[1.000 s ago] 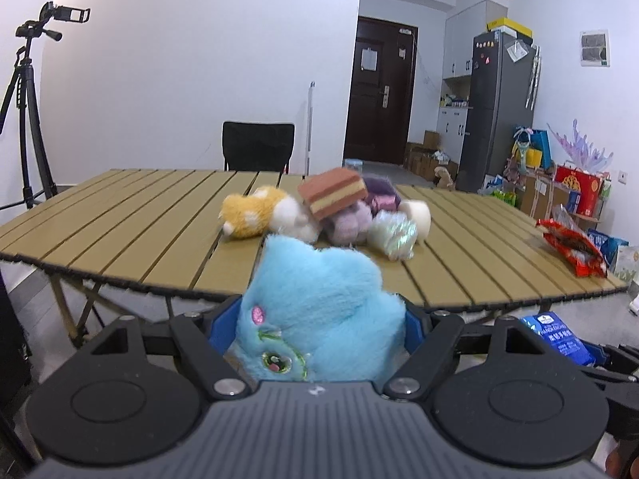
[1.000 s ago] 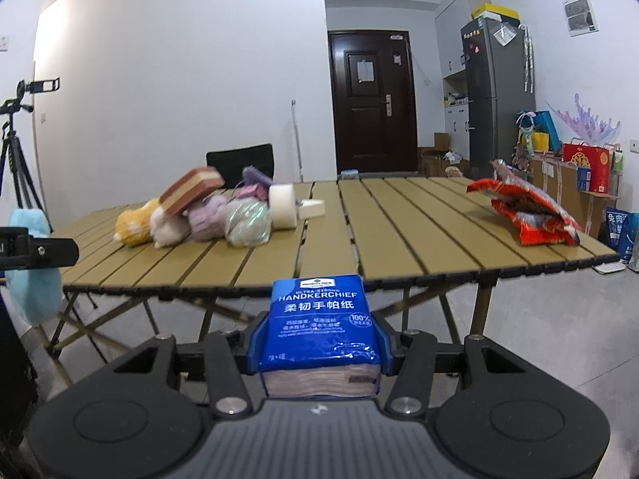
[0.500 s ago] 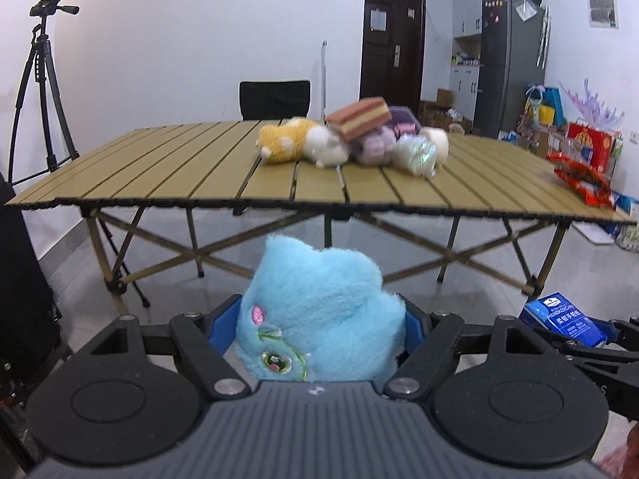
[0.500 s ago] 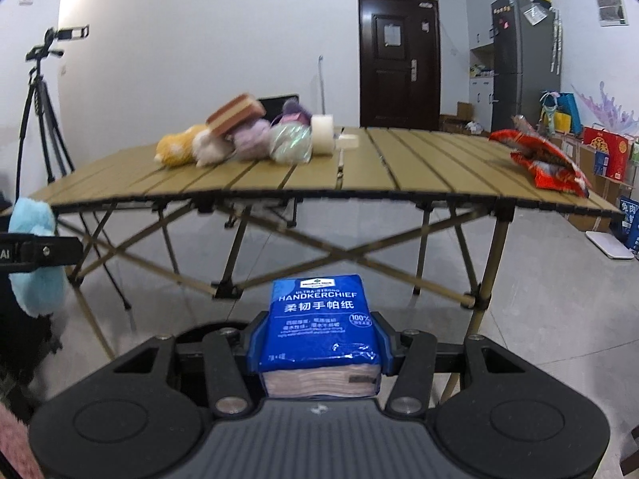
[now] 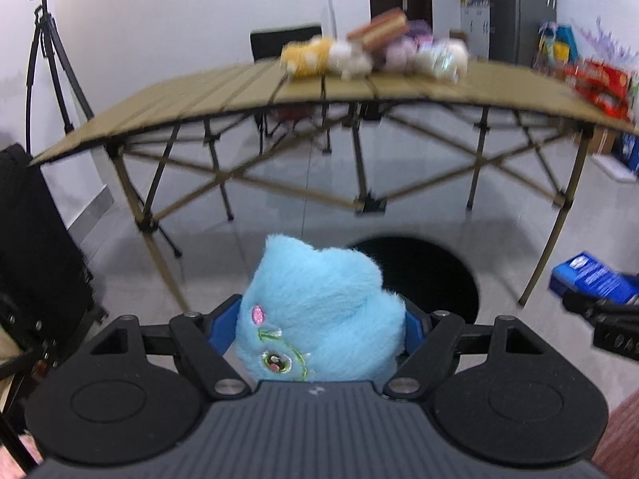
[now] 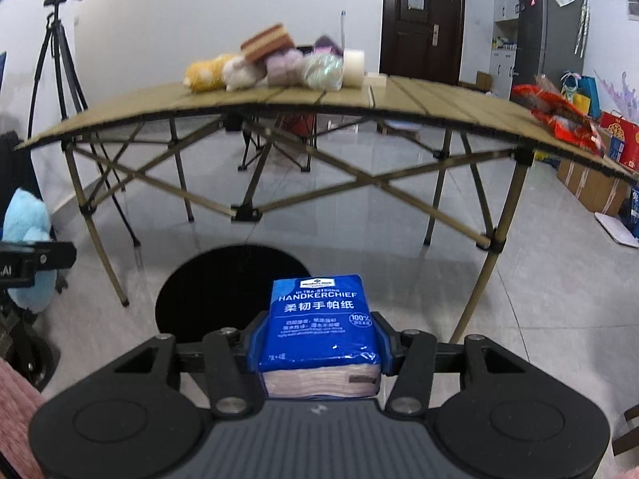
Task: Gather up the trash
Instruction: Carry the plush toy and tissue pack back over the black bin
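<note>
My left gripper point(image 5: 315, 327) is shut on a fluffy light-blue plush toy point(image 5: 319, 311) with an embroidered face. My right gripper point(image 6: 317, 343) is shut on a blue handkerchief tissue pack point(image 6: 319, 319). Both hang over the floor, in front of a round black bin opening point(image 5: 431, 267) point(image 6: 223, 283) that lies just beyond the held items. The right wrist view shows the plush toy point(image 6: 26, 231) at the far left, and the left wrist view shows the tissue pack point(image 5: 591, 279) at the far right.
A folding slatted table point(image 6: 419, 99) stands behind the bin, its crossed legs close by. On it lie several plush toys point(image 6: 243, 68), a tape roll point(image 6: 353, 66) and a red snack bag point(image 6: 559, 113). A tripod point(image 6: 56, 64) stands left; boxes and a fridge right.
Both grippers have sunk from table height and tilted downward, each still gripping its item. The table top has risen in view and the black bin has appeared below.
</note>
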### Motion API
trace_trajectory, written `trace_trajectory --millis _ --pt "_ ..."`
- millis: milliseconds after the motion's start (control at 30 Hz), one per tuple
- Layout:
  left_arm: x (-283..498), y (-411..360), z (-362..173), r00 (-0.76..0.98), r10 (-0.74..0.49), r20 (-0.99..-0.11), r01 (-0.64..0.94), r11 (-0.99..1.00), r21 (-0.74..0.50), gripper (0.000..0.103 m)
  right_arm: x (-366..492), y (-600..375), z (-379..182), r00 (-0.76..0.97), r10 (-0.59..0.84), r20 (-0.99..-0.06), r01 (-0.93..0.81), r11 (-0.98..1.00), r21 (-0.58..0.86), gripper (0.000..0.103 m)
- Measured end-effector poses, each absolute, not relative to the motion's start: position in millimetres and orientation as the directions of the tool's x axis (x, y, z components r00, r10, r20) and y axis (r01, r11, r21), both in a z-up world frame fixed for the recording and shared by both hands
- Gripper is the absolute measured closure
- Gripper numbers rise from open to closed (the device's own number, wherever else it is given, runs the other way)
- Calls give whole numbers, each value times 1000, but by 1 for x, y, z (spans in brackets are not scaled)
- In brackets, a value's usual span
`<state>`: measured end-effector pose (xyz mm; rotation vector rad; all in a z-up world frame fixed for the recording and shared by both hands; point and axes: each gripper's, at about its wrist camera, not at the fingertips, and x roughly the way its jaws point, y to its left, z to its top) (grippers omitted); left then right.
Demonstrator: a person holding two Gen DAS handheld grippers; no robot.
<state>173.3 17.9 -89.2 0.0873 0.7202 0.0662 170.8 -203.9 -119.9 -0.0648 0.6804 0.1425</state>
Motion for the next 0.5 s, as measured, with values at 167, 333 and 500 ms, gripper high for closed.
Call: trace_trajectory --millis 167,333,500 --pt "176 30 -116 669 117 -734 -46 992 117 25 170 -199 -141 712 90 -697 -151 988 -26 52" --pt "184 39 -124 606 115 -787 -81 993 83 25 168 -196 -152 686 71 -724 -152 987 -47 52" --pt "187 31 -121 597 107 -795 -71 994 81 25 170 -198 -157 674 52 -737 -136 989 -54 52"
